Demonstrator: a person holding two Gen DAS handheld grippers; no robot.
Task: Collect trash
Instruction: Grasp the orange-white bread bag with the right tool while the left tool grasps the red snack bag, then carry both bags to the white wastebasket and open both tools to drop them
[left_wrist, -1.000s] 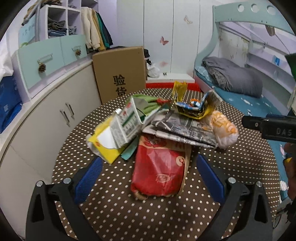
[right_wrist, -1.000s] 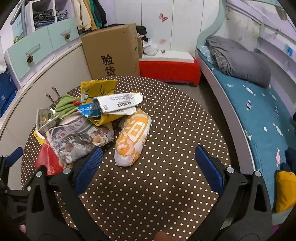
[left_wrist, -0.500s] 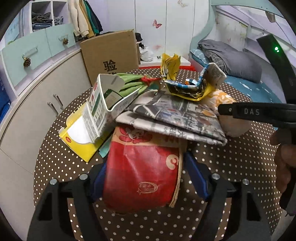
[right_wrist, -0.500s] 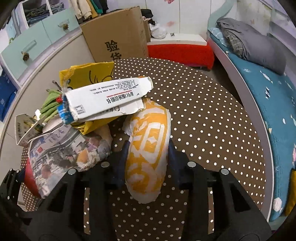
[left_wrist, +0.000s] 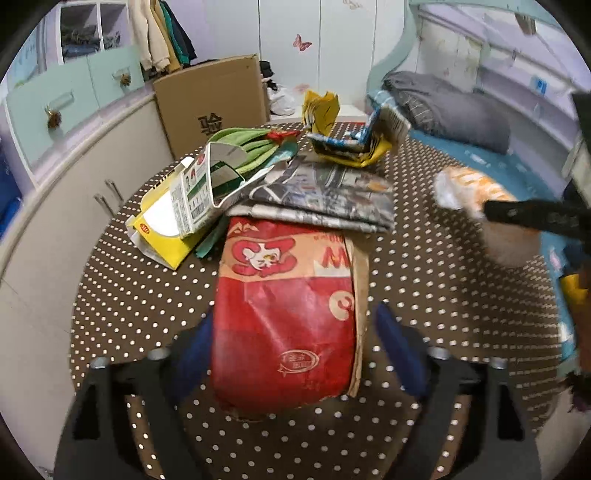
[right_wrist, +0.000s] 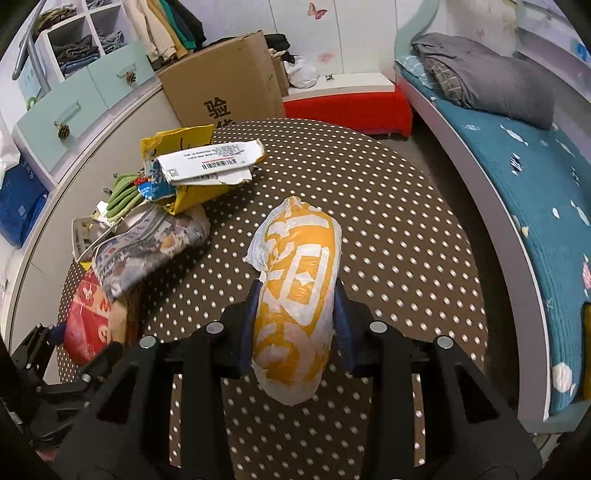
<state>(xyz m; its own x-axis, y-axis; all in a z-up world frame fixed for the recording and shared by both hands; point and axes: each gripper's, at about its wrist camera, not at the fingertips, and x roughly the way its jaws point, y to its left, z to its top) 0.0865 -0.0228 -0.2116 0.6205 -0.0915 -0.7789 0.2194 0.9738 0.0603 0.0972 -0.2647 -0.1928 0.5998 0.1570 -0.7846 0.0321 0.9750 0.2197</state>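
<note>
Newspaper (left_wrist: 325, 195) (folded) atop red bag (left_wrist: 288, 314)

The left wrist view sits low at the near edge of the round table (left_wrist: 461, 295), facing the cardboard box (left_wrist: 214, 99) beyond the far edge, close behind the red bag (left_wrist: 284, 317). The right wrist view looks down from higher, toward the same far edge, close over the orange-and-white bag (right_wrist: 295, 295). Both views share the table (right_wrist: 388, 221), red bag (right_wrist: 92, 325), newspaper (left_wrist: 325, 195) (right_wrist: 147, 247), box (right_wrist: 229, 85) and bed (left_wrist: 450, 110) (right_wrist: 517, 147).
</note>
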